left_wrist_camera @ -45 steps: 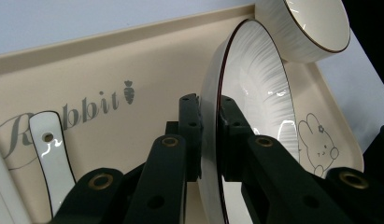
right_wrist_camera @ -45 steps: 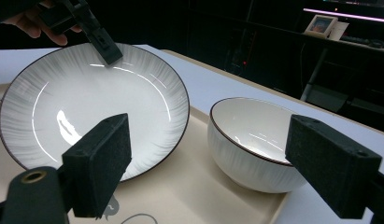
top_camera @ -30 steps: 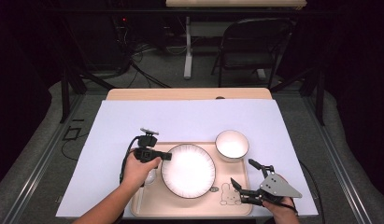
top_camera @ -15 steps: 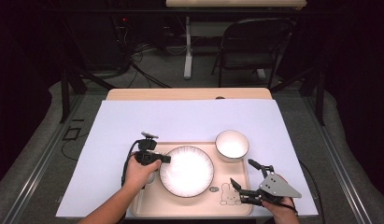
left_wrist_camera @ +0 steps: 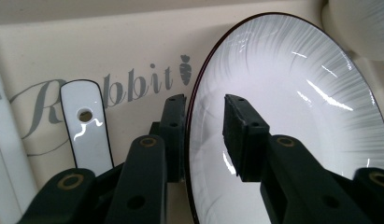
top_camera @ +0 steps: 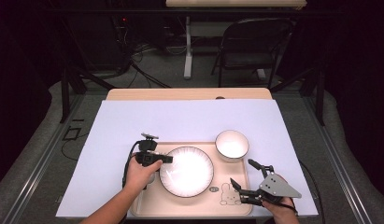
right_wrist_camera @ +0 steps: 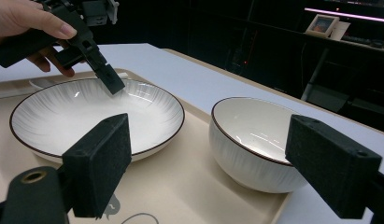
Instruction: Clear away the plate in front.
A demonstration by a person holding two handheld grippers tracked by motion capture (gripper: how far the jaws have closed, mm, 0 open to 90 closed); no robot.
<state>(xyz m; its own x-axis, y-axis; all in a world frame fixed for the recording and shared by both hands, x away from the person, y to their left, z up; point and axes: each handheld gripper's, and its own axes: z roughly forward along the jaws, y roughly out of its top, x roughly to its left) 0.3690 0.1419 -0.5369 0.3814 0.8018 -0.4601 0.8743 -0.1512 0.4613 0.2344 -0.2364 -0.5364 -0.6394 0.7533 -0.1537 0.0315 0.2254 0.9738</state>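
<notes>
A white ribbed plate (top_camera: 186, 170) with a dark rim lies on a beige tray (top_camera: 199, 205). My left gripper (top_camera: 168, 159) sits at the plate's left rim. In the left gripper view its jaws (left_wrist_camera: 203, 112) straddle the rim of the plate (left_wrist_camera: 292, 102), one outside and one over the inside. They have just been opening, and the inner pad stands off the rim. A white bowl (top_camera: 231, 144) stands at the tray's far right corner. My right gripper (top_camera: 241, 171) hovers open over the tray's right end, with nothing between its pads (right_wrist_camera: 101, 163), facing the plate (right_wrist_camera: 96, 116) and the bowl (right_wrist_camera: 259, 140).
A white spoon handle (left_wrist_camera: 84, 135) with a hole lies on the tray (left_wrist_camera: 110, 46) left of the plate, by grey lettering. The tray rests on a white sheet (top_camera: 189, 116) that covers the table. A folding chair (top_camera: 255, 42) stands beyond the far edge.
The plate has shifted a little to the left on the tray with the left gripper at its rim. The right gripper has kept still.
</notes>
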